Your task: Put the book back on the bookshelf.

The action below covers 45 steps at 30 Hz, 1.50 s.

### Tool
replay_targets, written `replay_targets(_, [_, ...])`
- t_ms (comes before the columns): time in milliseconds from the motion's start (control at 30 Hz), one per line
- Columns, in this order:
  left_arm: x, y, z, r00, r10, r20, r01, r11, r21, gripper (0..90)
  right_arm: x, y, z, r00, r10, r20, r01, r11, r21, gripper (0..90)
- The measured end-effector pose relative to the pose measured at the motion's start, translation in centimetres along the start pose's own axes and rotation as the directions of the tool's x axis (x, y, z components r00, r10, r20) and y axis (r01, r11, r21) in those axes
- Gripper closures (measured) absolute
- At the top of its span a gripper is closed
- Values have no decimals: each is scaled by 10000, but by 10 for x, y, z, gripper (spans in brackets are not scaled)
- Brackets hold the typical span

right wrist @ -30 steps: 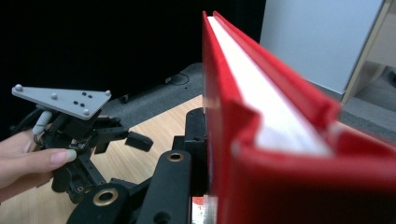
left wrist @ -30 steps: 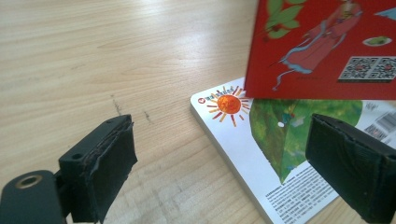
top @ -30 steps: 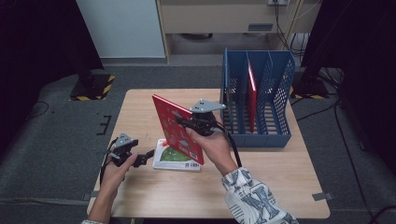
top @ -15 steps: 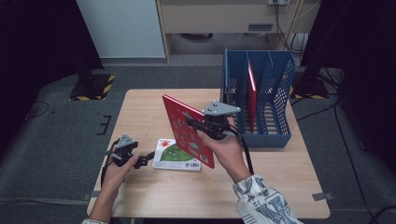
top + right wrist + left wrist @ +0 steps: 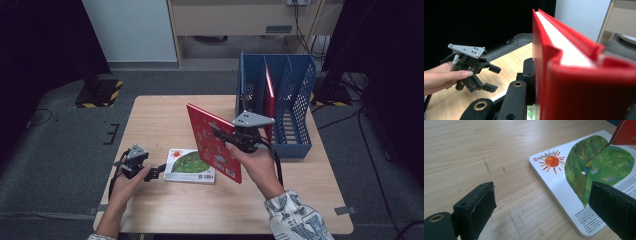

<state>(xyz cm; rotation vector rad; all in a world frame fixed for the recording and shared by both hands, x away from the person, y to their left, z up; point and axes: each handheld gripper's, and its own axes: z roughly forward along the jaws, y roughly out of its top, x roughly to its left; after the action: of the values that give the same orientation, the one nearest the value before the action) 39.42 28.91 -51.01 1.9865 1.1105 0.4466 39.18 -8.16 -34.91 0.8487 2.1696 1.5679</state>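
High view: three books [image 5: 214, 143], two grippers [image 5: 227, 141].

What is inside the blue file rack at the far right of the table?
One red book stands upright in a middle slot of the blue file rack. The other slots look empty, though the dividers and the raised red book hide the slot floors.

A lab setup here: wooden bench [image 5: 165, 117] centre frame, black curtains [image 5: 40, 60] both sides, hazard-striped stand feet [image 5: 100, 92] upper left, cables [image 5: 345, 125] trailing right.
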Motion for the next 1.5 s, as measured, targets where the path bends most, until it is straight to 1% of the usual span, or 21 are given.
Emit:
replay_targets(167, [-2,0,3,9998,177,-21,-177,9996,233,70,-6,-3,-15,9999,82,103,-82,10000,-50,791])
replay_targets(233, [-2,0,3,9999,134,-93,-132,9996,264,71,-9,-5,-20,9998,164,89,-164,9998,-64,791])
replay_targets(333, [0,-1,2,9998,37,-174,-33,9997,238,71,-12,-8,-27,9998,142,142,-142,9999,-21,791])
replay_targets(500, [0,-2,4,9997,84,-235,-72,9988,492,71,-15,-16,-34,9995,244,196,-245,9997,38,791])
replay_targets(700, [3,-2,1,9993,-95,-358,107,9994,343,71,-16,-23,-44,9991,315,292,-316,9995,20,791])
replay_targets(800, [3,-3,0,9990,-145,-412,161,9992,375,71,-17,-27,-50,9983,419,399,-418,9991,-47,791])
replay_targets(1000, [3,-3,1,9988,-135,-476,156,9989,440,70,-22,-27,-65,9975,549,449,-536,9981,-298,791])
replay_targets(1100, [4,-3,2,9985,-51,-541,80,9985,534,70,-26,-29,-71,9971,569,511,-552,9979,-344,791])
replay_targets(1267, [4,-4,0,9982,-111,-596,138,9989,459,67,-30,-34,-87,9958,605,690,-583,9977,-339,791])
replay_targets(1367, [5,-4,0,9979,-145,-635,177,9986,492,67,-32,-37,-97,9942,748,773,-722,9967,-363,790])
replay_targets(1500, [7,-4,-1,9971,-151,-742,191,9983,542,68,-34,-40,-109,9937,741,842,-716,9969,-317,791])
